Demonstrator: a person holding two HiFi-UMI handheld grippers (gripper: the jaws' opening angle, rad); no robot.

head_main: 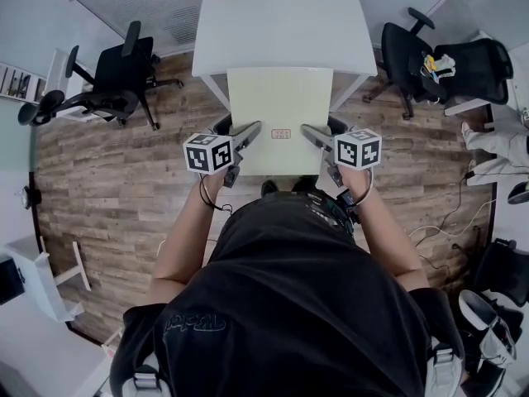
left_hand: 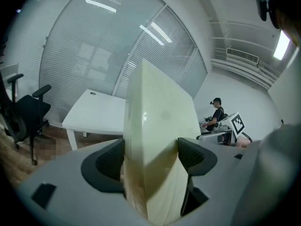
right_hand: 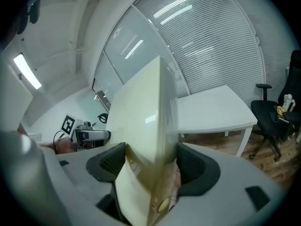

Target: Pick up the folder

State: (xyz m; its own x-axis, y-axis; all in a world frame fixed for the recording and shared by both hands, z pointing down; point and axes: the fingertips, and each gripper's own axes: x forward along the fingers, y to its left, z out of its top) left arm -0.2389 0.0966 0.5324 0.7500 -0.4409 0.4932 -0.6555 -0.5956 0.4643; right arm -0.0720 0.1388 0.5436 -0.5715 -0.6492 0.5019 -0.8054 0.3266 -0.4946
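Note:
A pale yellow folder [head_main: 278,114] with a small red label hangs in the air in front of the white table [head_main: 281,23], held flat between both grippers. My left gripper [head_main: 252,131] is shut on its left edge. My right gripper [head_main: 307,133] is shut on its right edge. In the left gripper view the folder [left_hand: 157,140] stands edge-on between the dark pads [left_hand: 106,166]. The right gripper view shows the folder [right_hand: 146,126] pinched the same way, with the other gripper beyond it.
The white table stands just past the folder. Black office chairs [head_main: 111,81] sit left and right [head_main: 430,64] of it on the wood floor [head_main: 107,188]. Cables [head_main: 450,222] trail on the floor at the right. A person [left_hand: 217,114] stands far back in the left gripper view.

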